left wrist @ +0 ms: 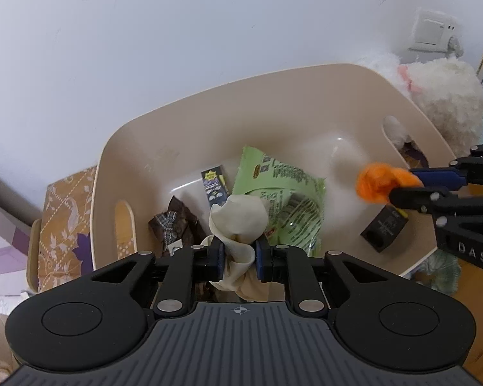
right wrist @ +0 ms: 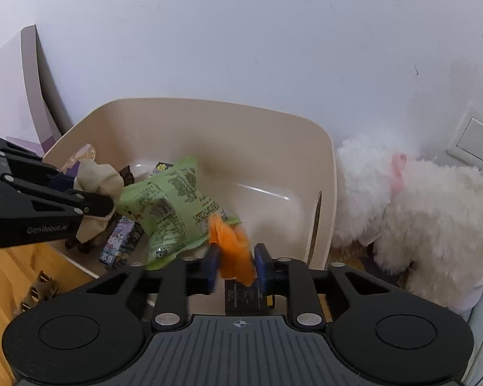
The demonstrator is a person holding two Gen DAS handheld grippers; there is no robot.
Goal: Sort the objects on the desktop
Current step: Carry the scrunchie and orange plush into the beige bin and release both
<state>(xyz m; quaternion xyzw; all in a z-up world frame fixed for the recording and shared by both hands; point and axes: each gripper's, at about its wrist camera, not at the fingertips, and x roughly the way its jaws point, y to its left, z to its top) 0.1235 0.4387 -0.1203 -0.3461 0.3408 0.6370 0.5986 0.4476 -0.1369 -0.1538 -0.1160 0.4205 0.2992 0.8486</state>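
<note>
Your left gripper (left wrist: 240, 254) hangs over the near rim of the beige basin (left wrist: 209, 96), its jaws only narrowly apart, and the cream cloth (left wrist: 238, 218) sits between the blue pads; the pads look to be touching its bunched middle, though whether they press or have just let go you cannot tell from the pictures. The cloth billows up ahead of the jaws and droops below them.

Your right gripper (right wrist: 235, 263) has its jaws clearly parted, about half way, with the orange cloth (right wrist: 230, 251) blurred in the gap; a sliver of space shows on each side of it, so the pads are not pressing on it.

Ahead of your left jaws, inside the basin, lie a green snack packet (left wrist: 283, 199), a small dark printed box (left wrist: 214, 186) and a brown wrapper (left wrist: 174, 222). Under your right jaws, on the basin floor, rests a black box (right wrist: 244, 296). Beyond the basin's far side, to the right of your right jaws, sits a white fluffy toy (right wrist: 418, 212), against the wall
</note>
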